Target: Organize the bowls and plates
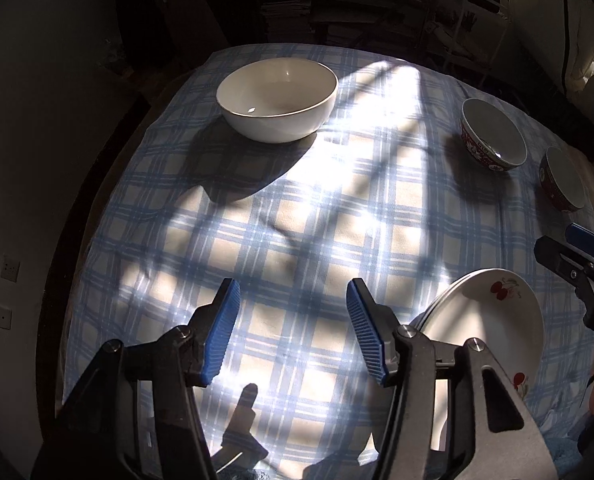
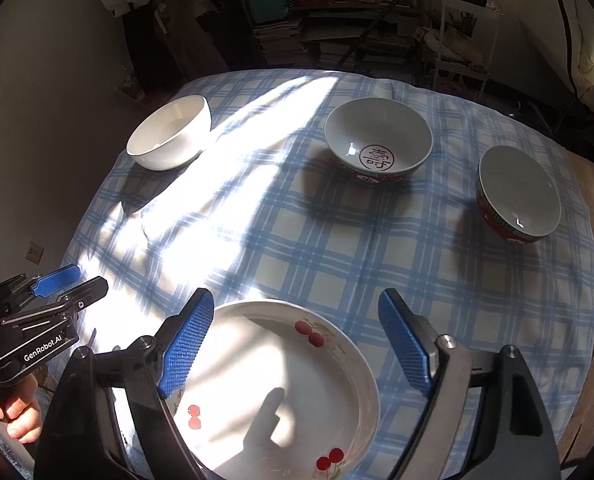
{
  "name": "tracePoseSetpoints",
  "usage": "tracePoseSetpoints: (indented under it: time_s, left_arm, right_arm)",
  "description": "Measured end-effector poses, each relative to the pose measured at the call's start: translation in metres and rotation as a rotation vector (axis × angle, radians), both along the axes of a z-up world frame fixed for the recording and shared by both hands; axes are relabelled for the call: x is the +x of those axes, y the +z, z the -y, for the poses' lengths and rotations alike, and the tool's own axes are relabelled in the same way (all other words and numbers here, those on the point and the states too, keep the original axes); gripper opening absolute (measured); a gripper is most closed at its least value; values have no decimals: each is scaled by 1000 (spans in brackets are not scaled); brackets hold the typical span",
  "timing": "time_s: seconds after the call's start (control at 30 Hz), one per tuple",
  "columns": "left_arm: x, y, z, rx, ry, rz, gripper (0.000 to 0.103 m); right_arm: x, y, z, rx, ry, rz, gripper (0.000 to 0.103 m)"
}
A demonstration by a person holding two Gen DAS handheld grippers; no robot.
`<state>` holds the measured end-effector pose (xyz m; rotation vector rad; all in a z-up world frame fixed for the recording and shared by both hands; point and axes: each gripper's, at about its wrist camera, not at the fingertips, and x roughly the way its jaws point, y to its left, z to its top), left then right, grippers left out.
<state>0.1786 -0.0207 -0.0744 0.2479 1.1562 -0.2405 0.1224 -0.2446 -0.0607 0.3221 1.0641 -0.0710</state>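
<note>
The plates (image 2: 281, 388) sat stacked at the near edge of the checked tablecloth (image 2: 337, 248) — gathered there, I judged, as the sorted pile, while the bowls stood apart farther back. The right gripper (image 2: 297, 344) hung over the stack with its blue pads spread wide, touching nothing. The left gripper (image 1: 293, 332) was beside the stack over bare cloth, its jaws roughly half open and empty. The top plate was white with red cherry sprigs round its rim, and the left view showed other rims under it. Beyond were a plain white bowl (image 1: 277, 98) and two red-patterned bowls (image 2: 378, 140) (image 2: 517, 194) — one bearing a black character inside — each well apart, not yet nested.
</note>
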Motion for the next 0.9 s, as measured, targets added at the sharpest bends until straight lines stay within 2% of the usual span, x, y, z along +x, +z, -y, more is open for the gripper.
tracePoseSetpoints:
  time_s: [0.03, 0.17, 0.2, 0.4, 0.5, 0.57, 0.67, 0.83, 0.9]
  left_arm:
    - [8, 3, -3, 5, 6, 7, 59]
    - [42, 10, -11, 64, 28, 42, 85]
    - [50, 10, -12, 83, 30, 48, 87]
    - [101, 6, -18, 129, 38, 77, 87]
    - [123, 2, -22, 122, 66, 89, 87]
    - [132, 2, -27, 97, 111, 129, 87]
    - [145, -1, -27, 95, 120, 166, 87]
    - [175, -16, -26, 63, 137, 126, 87]
    - [184, -25, -21, 82, 123, 111, 87]
  right_arm:
    - [8, 3, -1, -4, 4, 9, 92]
    - [45, 11, -7, -27, 37, 28, 93]
    - [54, 12, -10, -34, 38, 32, 93]
    - [111, 11, -17, -18, 42, 36, 93]
    - [137, 6, -22, 16, 54, 30, 93]
    - [152, 2, -26, 30, 58, 32, 93]
    - [172, -3, -32, 49, 61, 46, 93]
    - [200, -16, -43, 27, 87, 39, 93]
    - [209, -22, -48, 17, 101, 35, 93]
